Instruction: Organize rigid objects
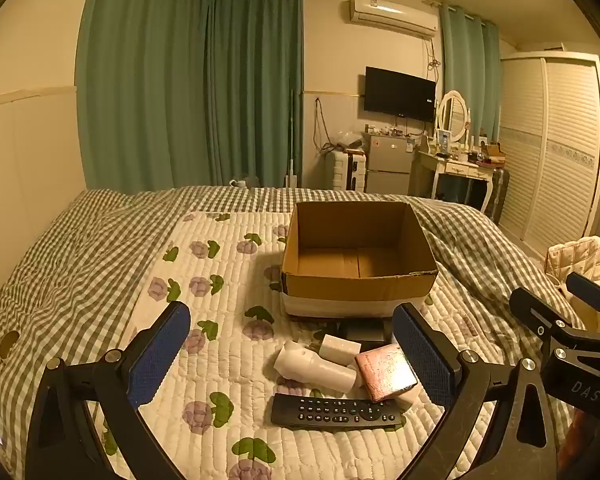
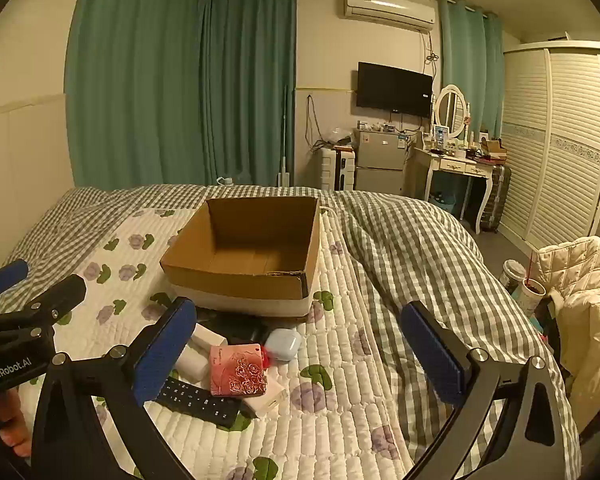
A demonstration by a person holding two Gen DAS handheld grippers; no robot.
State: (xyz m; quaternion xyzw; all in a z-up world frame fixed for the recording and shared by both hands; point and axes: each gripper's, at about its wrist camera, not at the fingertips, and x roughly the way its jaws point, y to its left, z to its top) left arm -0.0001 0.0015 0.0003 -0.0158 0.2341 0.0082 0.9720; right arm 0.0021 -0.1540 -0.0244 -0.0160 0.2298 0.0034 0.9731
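An empty open cardboard box (image 1: pixel 360 276) sits on the quilted bed; it also shows in the right wrist view (image 2: pixel 244 280). In front of it lies a pile: a black remote (image 1: pixel 334 412), a white cylinder (image 1: pixel 316 368), a small white box (image 1: pixel 340 349) and a pink rose-patterned case (image 1: pixel 386 372). The right wrist view shows the pink case (image 2: pixel 238 370), the remote (image 2: pixel 198 400) and a pale blue earbud case (image 2: pixel 284 343). My left gripper (image 1: pixel 292 360) is open, above the pile. My right gripper (image 2: pixel 300 354) is open, right of the pile.
A checked duvet (image 2: pixel 400 248) is bunched up on the bed's right side. Cups (image 2: pixel 530 294) and a cream jacket (image 2: pixel 584 304) stand beside the bed at right. Green curtains, a fridge, a dressing table and a wardrobe line the far wall.
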